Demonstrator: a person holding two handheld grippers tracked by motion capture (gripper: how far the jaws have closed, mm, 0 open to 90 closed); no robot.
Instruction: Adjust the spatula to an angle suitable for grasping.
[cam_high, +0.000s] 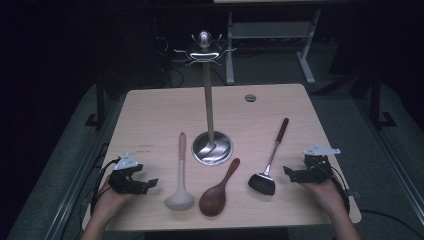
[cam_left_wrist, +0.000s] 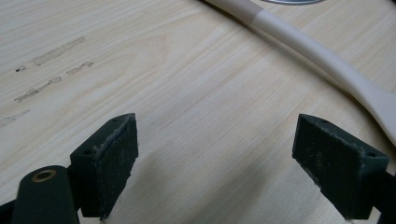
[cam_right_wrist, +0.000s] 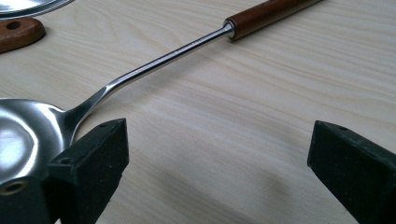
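Observation:
Three utensils lie on the wooden table (cam_high: 150, 115) in front of a metal hanging stand (cam_high: 209, 100) with hooks on top. A cream ladle (cam_high: 180, 190) lies at the left, a brown wooden spoon (cam_high: 216, 192) in the middle, and a steel spatula (cam_high: 267, 172) with a brown handle at the right. My left gripper (cam_high: 147, 186) rests open at the table's front left, left of the ladle (cam_left_wrist: 327, 65). My right gripper (cam_high: 290, 172) rests open at the front right, just right of the spatula's blade (cam_right_wrist: 28, 126). Both hold nothing.
The stand's round base (cam_high: 212, 147) sits mid-table behind the utensils. A small grey round cap (cam_high: 250, 98) is set in the table's far side. Another table's white legs (cam_high: 230, 50) stand behind in the dark. Cables trail from both grippers.

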